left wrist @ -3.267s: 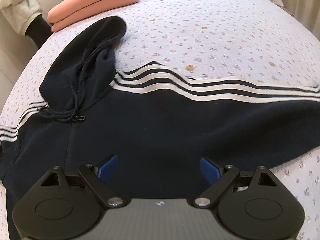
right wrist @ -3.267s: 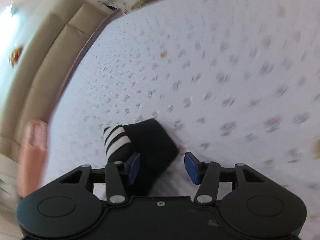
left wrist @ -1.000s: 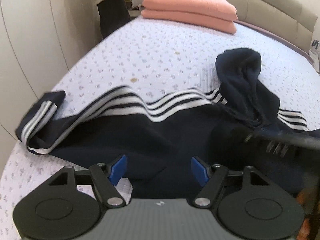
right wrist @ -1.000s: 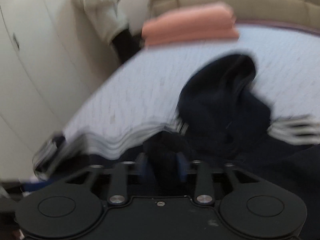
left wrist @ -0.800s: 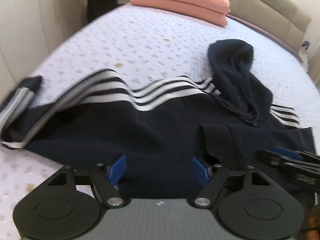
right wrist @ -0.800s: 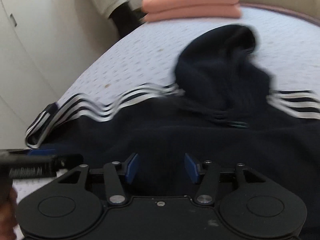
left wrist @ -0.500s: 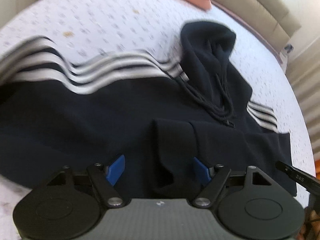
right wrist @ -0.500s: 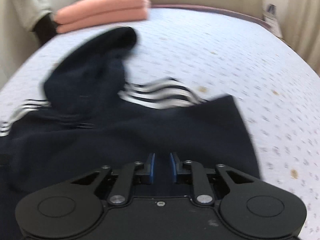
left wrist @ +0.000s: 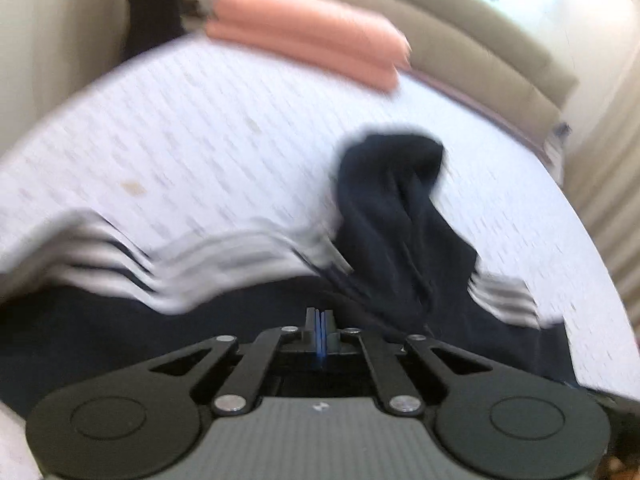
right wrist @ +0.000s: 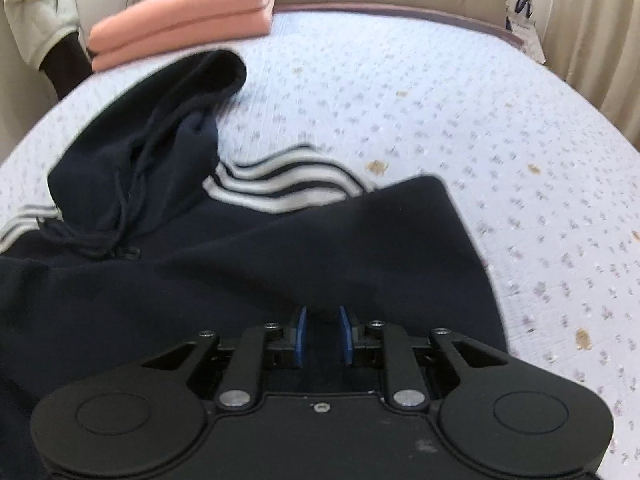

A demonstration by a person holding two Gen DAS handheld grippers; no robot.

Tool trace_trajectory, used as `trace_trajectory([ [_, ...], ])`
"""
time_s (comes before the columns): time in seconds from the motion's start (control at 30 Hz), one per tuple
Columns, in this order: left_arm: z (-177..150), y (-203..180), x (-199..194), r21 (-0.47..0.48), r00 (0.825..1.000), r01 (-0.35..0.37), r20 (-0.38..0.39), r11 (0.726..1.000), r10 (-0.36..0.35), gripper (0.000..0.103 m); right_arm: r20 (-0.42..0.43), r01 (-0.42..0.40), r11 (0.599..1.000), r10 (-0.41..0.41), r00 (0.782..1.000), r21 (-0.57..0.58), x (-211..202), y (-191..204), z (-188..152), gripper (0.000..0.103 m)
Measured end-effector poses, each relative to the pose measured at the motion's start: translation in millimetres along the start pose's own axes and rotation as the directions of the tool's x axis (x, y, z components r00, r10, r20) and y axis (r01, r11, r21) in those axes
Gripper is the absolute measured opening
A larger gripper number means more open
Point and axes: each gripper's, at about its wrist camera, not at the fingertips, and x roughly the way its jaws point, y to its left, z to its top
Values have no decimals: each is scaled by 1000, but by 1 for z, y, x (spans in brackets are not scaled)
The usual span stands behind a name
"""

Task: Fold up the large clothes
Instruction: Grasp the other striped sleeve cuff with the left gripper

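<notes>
Hoodie (right wrist: 280, 264), dark navy with white stripes on the sleeves, lies spread across the middle and lower part of both views on the flowered bedspread (right wrist: 460, 92); its hood (right wrist: 160, 128) points toward the upper left of the right wrist view. One sleeve already looks folded in over the body, its edge running down the right of that view.

The left gripper (left wrist: 319, 320) has its blue pads pressed flat together; the blurred frame does not show whether any cloth is pinched between them. The right gripper (right wrist: 320, 334) is closed to a narrow gap over the dark cloth, apparently nipping a fold of it.

By my reading, the step in hand is taking hold of the hoodie's near edge for the next fold. The next move calls for both grips to be firm, then a level lift together toward the hood.

A stack of folded pink cloth (right wrist: 180, 16) lies at the upper left. No brand or writing can be read.
</notes>
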Motion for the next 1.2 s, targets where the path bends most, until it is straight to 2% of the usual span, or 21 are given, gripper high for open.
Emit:
trace_trajectory([
  [0.07,6,18,-13,-17,997,-65,35,998,65,0,20,-16,1000,16,1000,13,-8,0,2,24],
  [0.13,3,37,-13,-34,991,-128,22,991,129,0,27,-31,999,31,999,16,-12,3,2,24],
  [0.17,1,44,-10,-43,991,-137,-4,990,137,1,28,-42,999,41,999,17,-12,5,1,24],
  [0.23,-7,50,-3,-78,996,-65,-64,995,60,8,13,-50,999,50,999,22,-9,10,1,24],
  [0.27,-11,49,-1,-101,997,-25,-77,995,18,20,6,-56,998,55,998,27,-7,12,0,24],
  [0.3,-15,45,1,-113,996,8,-89,994,-18,37,2,-59,998,59,998,29,-6,14,-1,24],
  [0.33,-19,38,3,-109,993,35,-108,993,-47,47,-3,-61,998,61,998,29,-4,16,-1,24],
  [0.37,-23,31,5,-95,991,42,-126,995,-54,70,-6,-63,998,63,998,27,-4,18,-2,24],
  [0.4,-28,24,9,-81,987,41,-150,996,-53,85,-7,-65,998,66,998,23,-4,20,-2,24],
  [0.5,-42,12,19,-91,976,58,-203,994,-76,84,-12,-74,997,74,997,9,-4,22,-3,28],
  [0.6,-54,8,25,-112,963,97,-240,989,-122,74,-18,-82,997,82,996,-2,-2,23,-4,28],
  [0.63,-57,4,30,-102,960,94,-254,990,-117,71,-23,-86,996,86,996,-3,-1,23,-5,28],
  [0.7,-59,-8,40,-61,959,71,-272,996,-85,41,-30,-89,996,89,996,-3,0,22,-7,28],
  [0.8,-60,-23,42,23,966,43,-255,999,-36,16,-34,-84,996,84,996,-6,0,21,-10,28],
  [0.87,-54,-28,27,33,980,49,-193,998,-42,15,-29,-70,997,70,997,-7,-2,19,-11,28],
  [0.93,-42,-23,2,4,992,86,-98,996,-85,14,-14,-54,999,54,998,0,-6,14,-10,28],
  [1.0,-27,-13,-18,-30,993,113,-17,993,-114,14,2,-41,999,41,999,11,-11,7,-7,28],
  [1.03,-19,-7,-28,-25,996,83,22,996,-82,14,9,-36,999,36,999,17,-13,4,-5,28],
  [1.13,-9,13,-27,-7,1000,13,27,1000,-12,14,15,-35,999,34,999,35,-12,-1,-3,28],
  [1.2,-16,21,-14,40,998,-46,-39,998,47,18,7,-34,998,34,999,43,-7,0,-4,28],
])
